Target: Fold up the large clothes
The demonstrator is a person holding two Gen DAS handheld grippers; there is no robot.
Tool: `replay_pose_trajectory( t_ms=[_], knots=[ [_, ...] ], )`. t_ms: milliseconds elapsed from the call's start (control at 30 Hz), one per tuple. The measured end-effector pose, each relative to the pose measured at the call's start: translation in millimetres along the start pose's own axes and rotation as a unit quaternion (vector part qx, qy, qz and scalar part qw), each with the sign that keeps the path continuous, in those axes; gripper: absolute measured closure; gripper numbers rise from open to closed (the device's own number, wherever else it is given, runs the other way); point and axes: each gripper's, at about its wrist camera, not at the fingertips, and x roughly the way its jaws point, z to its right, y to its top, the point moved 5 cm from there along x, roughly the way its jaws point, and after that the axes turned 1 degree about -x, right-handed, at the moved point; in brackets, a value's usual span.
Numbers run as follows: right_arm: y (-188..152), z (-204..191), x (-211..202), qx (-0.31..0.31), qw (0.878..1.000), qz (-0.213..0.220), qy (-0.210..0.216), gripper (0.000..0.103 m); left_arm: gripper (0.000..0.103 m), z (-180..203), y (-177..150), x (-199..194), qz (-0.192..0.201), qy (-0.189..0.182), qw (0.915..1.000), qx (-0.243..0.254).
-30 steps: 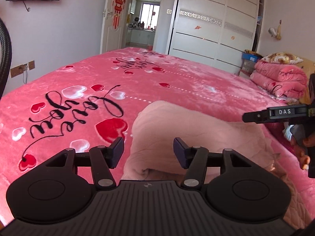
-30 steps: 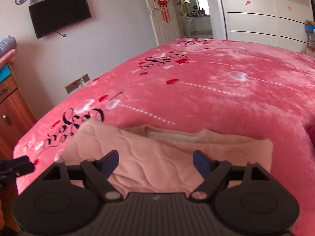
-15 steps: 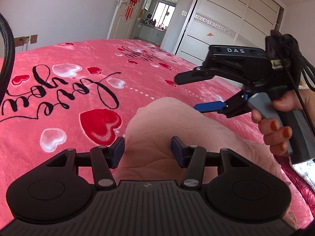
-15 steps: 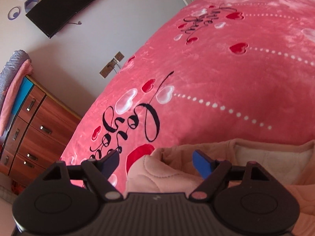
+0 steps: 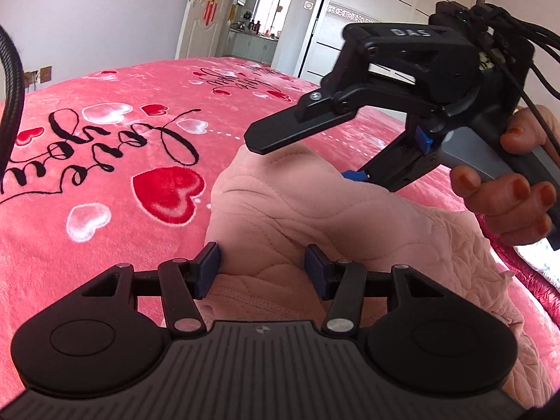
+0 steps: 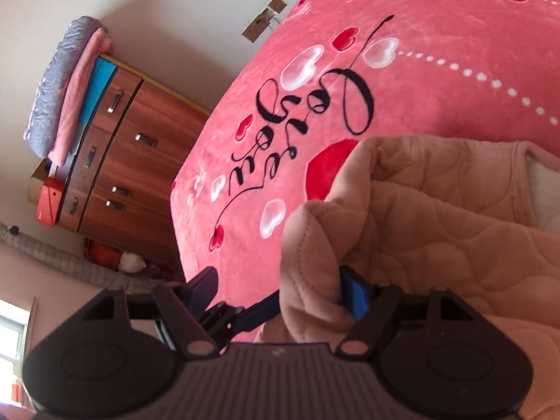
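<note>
A pale pink quilted garment (image 5: 315, 217) lies folded on the pink heart-print blanket (image 5: 105, 175). My left gripper (image 5: 262, 269) stands open, low over the garment's near fold, with cloth between its pads. Just beyond it my right gripper (image 5: 299, 159), held by a hand (image 5: 507, 192), points left across the garment's far corner. In the right wrist view the right gripper (image 6: 280, 288) is closing around a raised fold of the garment (image 6: 437, 210). That fold leans on the right blue pad (image 6: 355, 297), and the left pad is bare. A dark finger of the left gripper (image 6: 245, 315) shows low between the jaws.
A wooden dresser (image 6: 133, 161) with rolled bedding (image 6: 59, 84) on top stands beyond the bed's edge. White wardrobe doors (image 5: 385, 7) and an open doorway (image 5: 266, 35) lie past the bed's far side. A black hose (image 5: 10, 87) runs down the left edge.
My right gripper swung in from the right and turned left over the garment's corner, jaws narrowing around a fold. My left gripper sank onto the near fold and narrowed slightly.
</note>
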Motion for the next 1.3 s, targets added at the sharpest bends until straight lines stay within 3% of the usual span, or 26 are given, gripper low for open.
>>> replay_pose_trajectory(
  t_ms=[200,300,467,533,600,667,767,833,867,933,1033,1100,1200,1300],
  knots=[
    [23,20,16,-0.001,0.998,0.027,-0.054,0.027,0.041,-4,2,-1,0.000,0.001,1.0000,-0.007],
    [29,17,27,0.002,0.999,0.028,-0.032,0.029,0.041,-5,2,-2,0.001,0.004,1.0000,-0.009],
    [39,2,34,-0.036,0.998,0.041,-0.032,0.031,0.040,-7,5,3,0.006,0.008,0.9998,-0.018],
    [47,-5,29,-0.049,0.997,0.063,-0.004,0.046,0.040,-7,6,2,0.007,0.006,0.9997,-0.021],
    [57,-10,29,-0.054,0.995,0.078,0.004,0.046,0.037,-3,7,0,0.013,0.010,0.9997,-0.019],
    [61,-9,39,-0.061,0.996,0.064,-0.028,0.046,0.036,-2,6,1,0.010,0.010,0.9997,-0.019],
    [65,-9,46,-0.056,0.996,0.073,-0.019,0.046,0.035,-3,6,1,0.011,0.014,0.9996,-0.023],
    [74,-13,43,-0.055,0.993,0.107,0.012,0.063,0.032,-3,7,2,0.012,0.016,0.9994,-0.027],
    [81,-14,42,-0.048,0.991,0.124,0.021,0.063,0.031,-4,7,3,0.010,0.020,0.9994,-0.025],
    [91,-16,45,-0.052,0.989,0.138,-0.009,0.060,0.027,-5,5,5,0.001,0.036,0.9991,-0.021],
    [87,-9,48,-0.076,0.984,0.129,-0.091,0.049,0.020,-16,4,12,-0.020,0.041,0.9976,-0.052],
    [74,-5,38,-0.100,0.975,0.135,-0.143,0.047,0.019,-24,5,15,-0.031,0.037,0.9962,-0.072],
    [46,5,2,-0.105,0.962,0.176,-0.179,0.036,0.020,-27,6,12,-0.028,0.037,0.9963,-0.072],
    [9,19,-50,-0.106,0.935,0.233,-0.247,0.028,0.025,-20,11,-2,0.000,0.044,0.9979,-0.048]
  ],
)
